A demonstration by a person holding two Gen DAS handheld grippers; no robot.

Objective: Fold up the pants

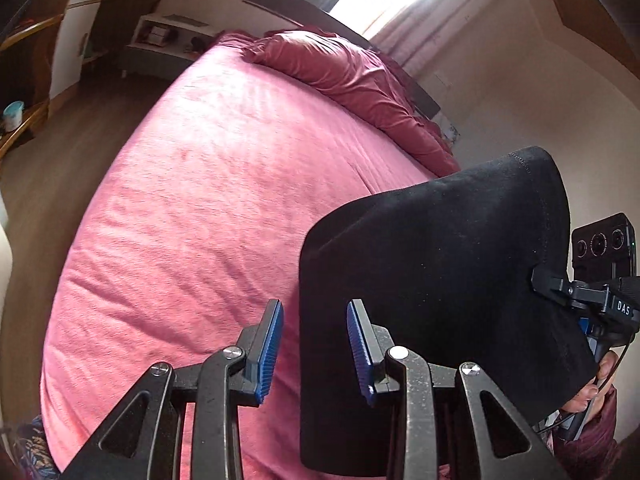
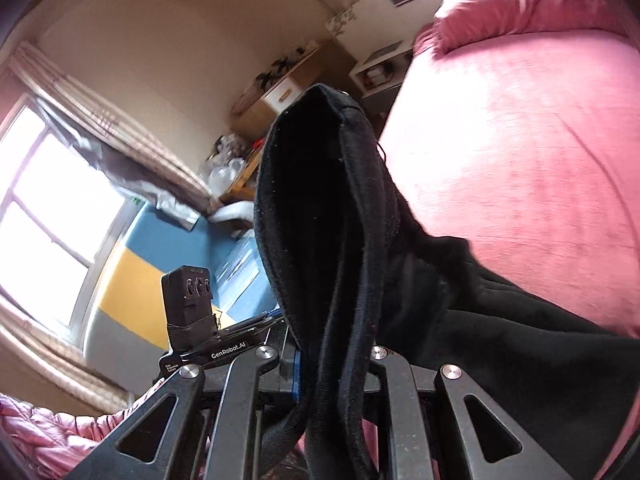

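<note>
Black pants [image 1: 444, 264] hang in the air over the pink bed [image 1: 208, 200]. My right gripper [image 1: 538, 278] is shut on their upper edge, at the right of the left wrist view. In the right wrist view the pants [image 2: 320, 216] fill the closed jaws of the right gripper [image 2: 332, 364], bunch upward and drape to the right over the bed [image 2: 520, 160]. My left gripper [image 1: 314, 354] is open with blue pads [image 1: 270, 348]. The pants' left edge hangs just beyond its right finger. Nothing is between its fingers.
A pink pillow [image 1: 352, 76] lies at the head of the bed. A low white shelf [image 1: 168, 36] and a white cabinet [image 1: 80, 20] stand beyond the bed. A bright window [image 2: 52, 208] with curtains and a cluttered desk [image 2: 240, 160] are on the other side.
</note>
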